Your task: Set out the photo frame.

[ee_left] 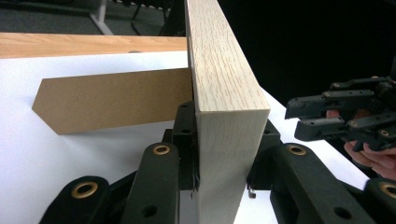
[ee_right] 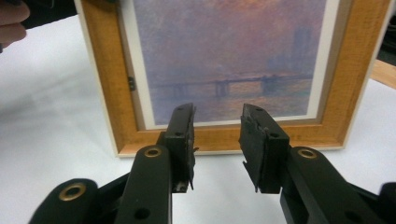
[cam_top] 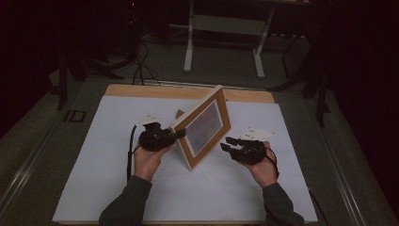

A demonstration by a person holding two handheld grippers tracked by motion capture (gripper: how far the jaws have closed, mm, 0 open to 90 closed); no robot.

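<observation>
A wooden picture frame point(cam_top: 204, 127) with a hazy purple river painting point(ee_right: 224, 60) stands tilted on the white table, propped by its brown cardboard back stand point(ee_left: 112, 100). My left gripper point(cam_top: 178, 134) is shut on the frame's pale side edge point(ee_left: 224, 93), one jaw on each face. My right gripper point(cam_top: 228, 143) hovers just in front of the frame's lower front, a little apart from it. In the right gripper view its jaws point(ee_right: 217, 135) stand open with nothing between them. The right gripper point(ee_left: 327, 116) also shows off to the side in the left gripper view.
The white sheet point(cam_top: 141, 197) covers most of the table, and a strip of bare wood point(cam_top: 164, 91) shows along the far edge. A grey metal stand point(cam_top: 226, 28) and cables sit on the dark floor beyond. There is free room on both sides of the frame.
</observation>
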